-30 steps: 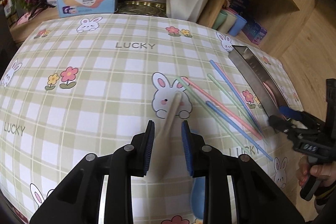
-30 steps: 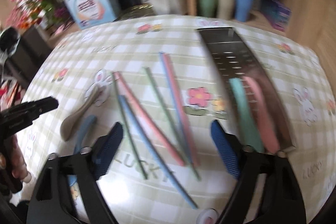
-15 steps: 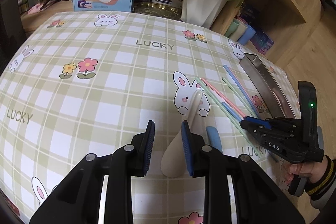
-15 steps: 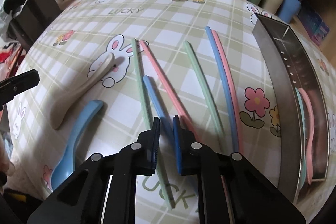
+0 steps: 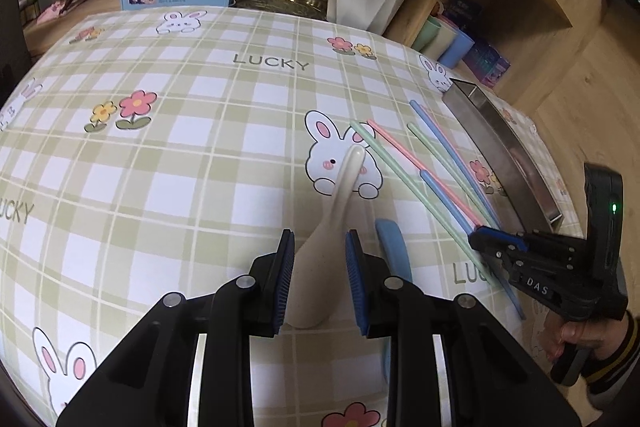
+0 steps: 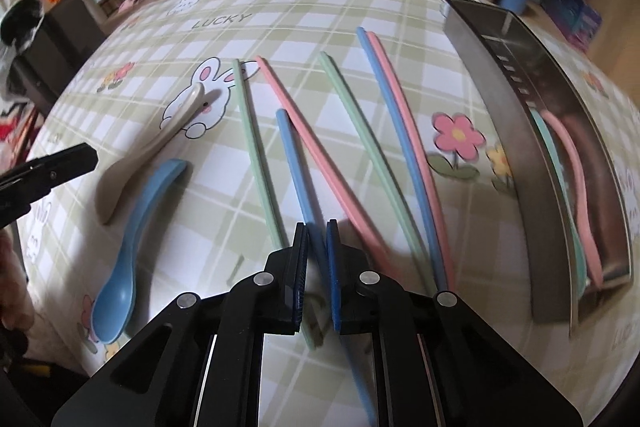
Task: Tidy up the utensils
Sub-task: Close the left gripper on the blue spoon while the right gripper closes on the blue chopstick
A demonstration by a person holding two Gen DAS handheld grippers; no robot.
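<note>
I've got the short blue chopstick [image 6: 298,179] between my right gripper [image 6: 317,227] pads, jaws pinched nearly together on it, down on the rabbit-print tablecloth [image 5: 160,155], left of the steel utensil tray [image 6: 516,131]. The pinch sits toward the stick's near half, so on a lift I'd expect the far end to droop or swivel. The mint-green chopstick [image 6: 256,147] runs just beside my left pad and the pink chopstick [image 6: 316,147] just beside the right, so either could get dragged along if the pads catch one.

Farther left of the tray, my left gripper [image 5: 320,267] straddles the beige spoon [image 5: 326,239]. Its jaws are partly apart, and I can't tell if the pads actually press the spoon. If they don't, it slides out. The blue spoon [image 5: 394,251] lies just beside the right pad and could get nudged.

The tray already holds a pink spoon [image 6: 576,179] and a green one; a chopstick brought in crooked could hang on the rim.
</note>
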